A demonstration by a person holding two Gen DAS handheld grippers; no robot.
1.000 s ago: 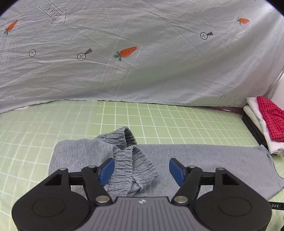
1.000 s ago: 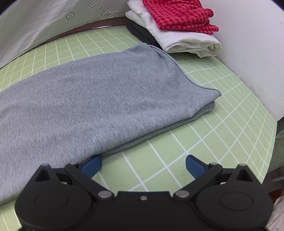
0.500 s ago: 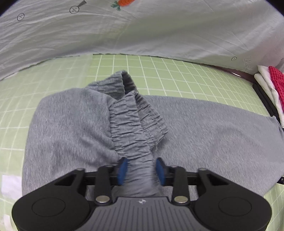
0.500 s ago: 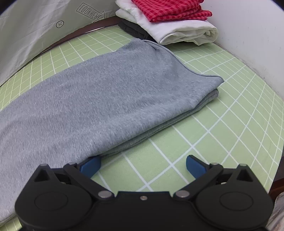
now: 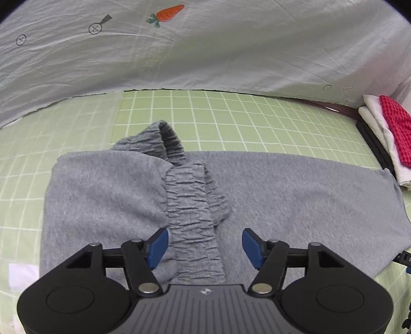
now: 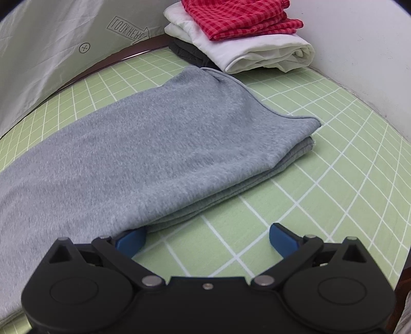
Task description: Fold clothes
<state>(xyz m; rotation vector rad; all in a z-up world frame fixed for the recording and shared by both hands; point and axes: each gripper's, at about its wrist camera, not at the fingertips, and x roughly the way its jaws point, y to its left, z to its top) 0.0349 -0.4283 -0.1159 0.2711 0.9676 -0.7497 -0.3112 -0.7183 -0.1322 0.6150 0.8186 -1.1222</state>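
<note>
Grey trousers (image 5: 295, 195) lie flat on the green grid mat (image 5: 231, 123), their legs stretching right. The ruched elastic waistband (image 5: 190, 203) is folded over onto the legs and runs back between my left fingers. My left gripper (image 5: 205, 246) is open just above the waistband, holding nothing. In the right wrist view the stacked leg ends (image 6: 159, 154) lie on the mat (image 6: 334, 179). My right gripper (image 6: 206, 237) is open and low at the near edge of the cloth, its left fingertip (image 6: 131, 240) tucked under that edge.
A stack of folded clothes, red checked (image 6: 239, 15) on white (image 6: 257, 51) on dark, stands at the mat's far right corner by a white wall (image 6: 359, 46). A carrot-print sheet (image 5: 205, 51) hangs behind the mat. A white tag (image 5: 20, 277) lies at the left.
My left gripper closed on the waistband half a second ago and has now opened, leaving the waistband lying on the legs. My right gripper has edged slightly closer to the cloth, still open.
</note>
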